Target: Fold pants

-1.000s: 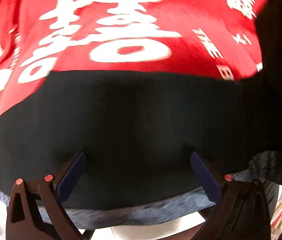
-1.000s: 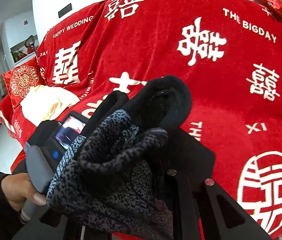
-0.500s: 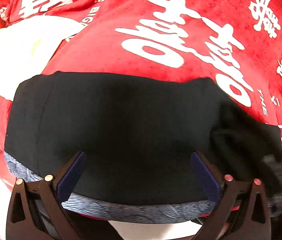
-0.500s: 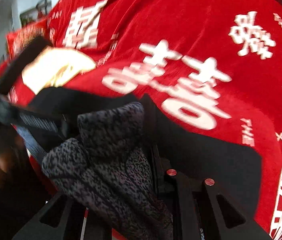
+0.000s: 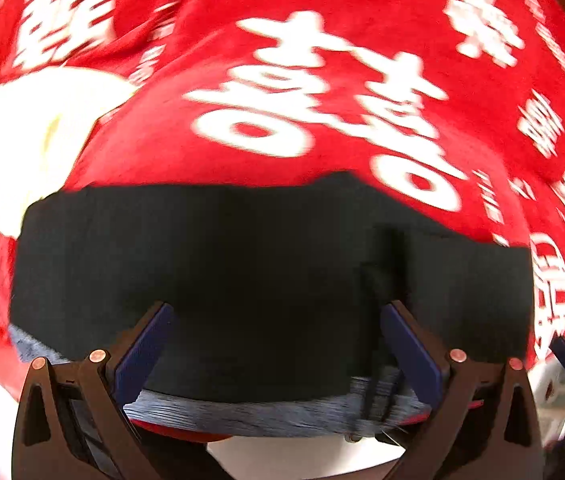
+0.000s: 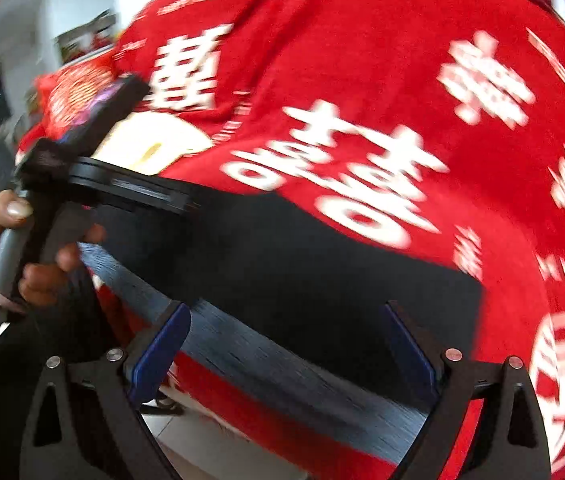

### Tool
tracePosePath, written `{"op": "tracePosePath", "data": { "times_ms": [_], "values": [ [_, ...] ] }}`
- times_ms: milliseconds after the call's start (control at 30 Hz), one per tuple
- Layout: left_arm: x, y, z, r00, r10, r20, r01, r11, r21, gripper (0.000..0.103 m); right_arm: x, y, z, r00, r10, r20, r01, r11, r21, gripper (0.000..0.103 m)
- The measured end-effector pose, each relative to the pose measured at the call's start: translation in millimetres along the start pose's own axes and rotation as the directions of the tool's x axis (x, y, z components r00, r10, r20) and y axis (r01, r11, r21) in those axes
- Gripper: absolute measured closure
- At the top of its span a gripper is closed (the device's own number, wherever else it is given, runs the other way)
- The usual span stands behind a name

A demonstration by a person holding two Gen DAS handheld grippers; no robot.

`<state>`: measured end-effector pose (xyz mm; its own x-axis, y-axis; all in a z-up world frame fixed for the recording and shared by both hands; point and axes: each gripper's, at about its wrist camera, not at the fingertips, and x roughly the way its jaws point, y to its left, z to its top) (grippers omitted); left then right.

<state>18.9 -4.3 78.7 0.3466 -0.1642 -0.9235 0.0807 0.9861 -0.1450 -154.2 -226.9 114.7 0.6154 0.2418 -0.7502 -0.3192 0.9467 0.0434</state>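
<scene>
Both tools stood wide, with nothing between their blue pads. My left tool [image 5: 276, 344] hung over the near part of the pants [image 5: 242, 272], which lay as a flat black slab on the red blanket [image 5: 322, 32]; the grey speckled waistband [image 5: 266, 412] ran along the near edge, just under the fingers. The left wrist view was motion-blurred, so I could not tell whether the pads touched the cloth. A pale yellow cloth [image 5: 14, 152] lay on the blanket to the left, beyond the pants' far left corner.

My right tool [image 6: 286, 344] was likewise spread over the pants [image 6: 322, 264], with the waistband [image 6: 274, 364] crossing between its fingers at a slant. In that view my left hand [image 6: 10, 248] gripped the grey handle of the left tool [image 6: 94, 184] at the pants' left end. The blanket [image 6: 362, 40] carried white characters and ran up behind the pants. The pale yellow cloth [image 6: 150, 148] showed past the left tool. White floor showed below the blanket edge.
</scene>
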Motion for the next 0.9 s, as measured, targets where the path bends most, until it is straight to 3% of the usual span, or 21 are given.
{"op": "tracePosePath", "data": {
  "times_ms": [100,200,267,333,433,500,633,733,800,867,900],
  "values": [
    [-6.0,-47.3,-7.9,0.999,-0.05,0.011,0.049,0.993,0.109,0.0,1.8,-43.7,-24.4,0.996,-0.007,-0.092,0.016,0.996,0.089,0.008],
    [-4.5,-85.8,-17.2,0.995,-0.098,-0.004,0.097,0.978,0.186,0.0,20.9,-67.9,-47.4,0.983,0.077,-0.165,-0.046,0.981,0.187,0.008],
    [5.0,-100.6,-25.6,0.994,-0.107,-0.035,0.112,0.971,0.21,0.0,38.8,-71.4,-58.8,0.97,0.094,-0.222,-0.045,0.976,0.215,0.007],
    [22.3,-107.0,-33.5,0.994,-0.085,-0.072,0.099,0.968,0.231,0.0,41.7,-67.1,-58.5,0.972,0.072,-0.223,-0.031,0.983,0.181,0.007],
    [63.6,-99.0,-41.3,0.986,0.005,-0.168,0.029,0.98,0.197,0.0,26.0,-70.2,-49.1,0.976,0.098,-0.196,-0.063,0.982,0.177,0.007],
    [64.9,-89.6,-41.3,0.985,-0.054,-0.161,0.08,0.984,0.158,0.0,15.9,-76.6,-39.9,0.983,0.092,-0.161,-0.063,0.982,0.177,0.007],
    [64.6,-92.6,-40.6,0.987,-0.029,-0.159,0.056,0.984,0.168,0.0,9.4,-93.0,-13.1,0.994,0.031,-0.103,-0.017,0.99,0.138,0.007],
    [65.5,-95.5,-40.1,0.989,-0.016,-0.149,0.041,0.984,0.172,0.0,27.5,-105.1,12.0,0.995,0.08,-0.062,-0.069,0.983,0.168,0.007],
    [65.9,-96.5,-39.8,0.989,-0.019,-0.149,0.045,0.984,0.171,0.0,49.5,-110.4,19.2,0.99,0.109,-0.094,-0.089,0.976,0.199,0.007],
    [67.0,-95.6,-38.3,0.988,-0.023,-0.151,0.049,0.984,0.171,0.0,81.0,-117.3,16.9,0.975,0.131,-0.178,-0.086,0.967,0.238,0.007],
    [66.2,-95.3,-37.8,0.988,-0.021,-0.151,0.047,0.984,0.172,0.0,87.1,-116.5,17.1,0.972,0.131,-0.194,-0.084,0.969,0.234,0.0]
  ]
}}
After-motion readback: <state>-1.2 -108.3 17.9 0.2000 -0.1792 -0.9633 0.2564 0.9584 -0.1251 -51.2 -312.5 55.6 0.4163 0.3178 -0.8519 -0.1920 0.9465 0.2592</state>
